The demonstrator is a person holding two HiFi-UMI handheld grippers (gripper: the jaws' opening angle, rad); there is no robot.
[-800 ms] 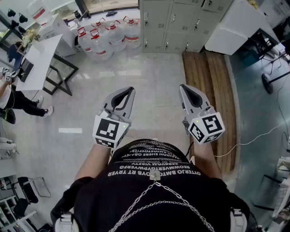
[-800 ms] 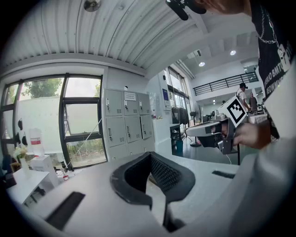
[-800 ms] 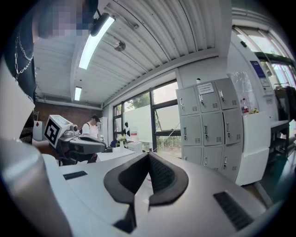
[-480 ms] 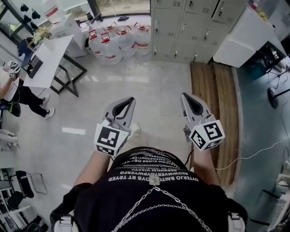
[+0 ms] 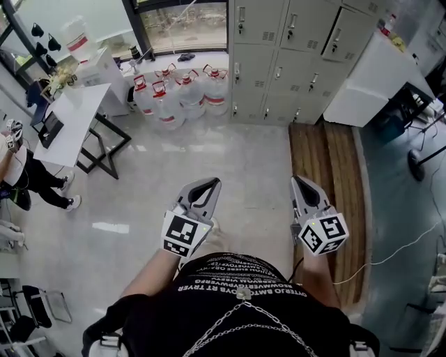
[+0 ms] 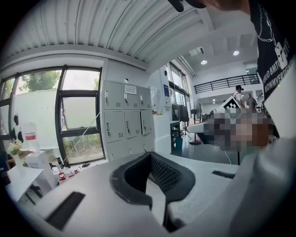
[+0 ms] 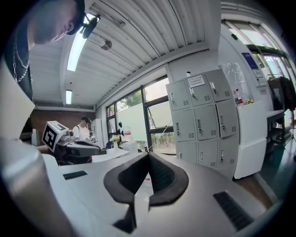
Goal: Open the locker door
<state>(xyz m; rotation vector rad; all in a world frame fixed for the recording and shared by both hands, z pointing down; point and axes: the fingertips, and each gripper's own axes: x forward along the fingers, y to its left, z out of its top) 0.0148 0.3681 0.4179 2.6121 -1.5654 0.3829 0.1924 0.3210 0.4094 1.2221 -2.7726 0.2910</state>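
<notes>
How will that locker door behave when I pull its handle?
Likely rigid: the locker door looks like flat sheet metal, so it should swing, not flex. Its handle is small and looks smooth, so a grip may slip.

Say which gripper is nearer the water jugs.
Left. In the head view the left gripper is below the water jugs, slightly to their right; the right gripper is farther right, by the wooden bench.

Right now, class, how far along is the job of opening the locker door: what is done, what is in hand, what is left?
Done: nothing; every door in view on the lockers looks shut. In hand: the left gripper and right gripper, both shut and empty, point toward the lockers across the floor. Left: walk up, grip one door, pull it open.
</notes>
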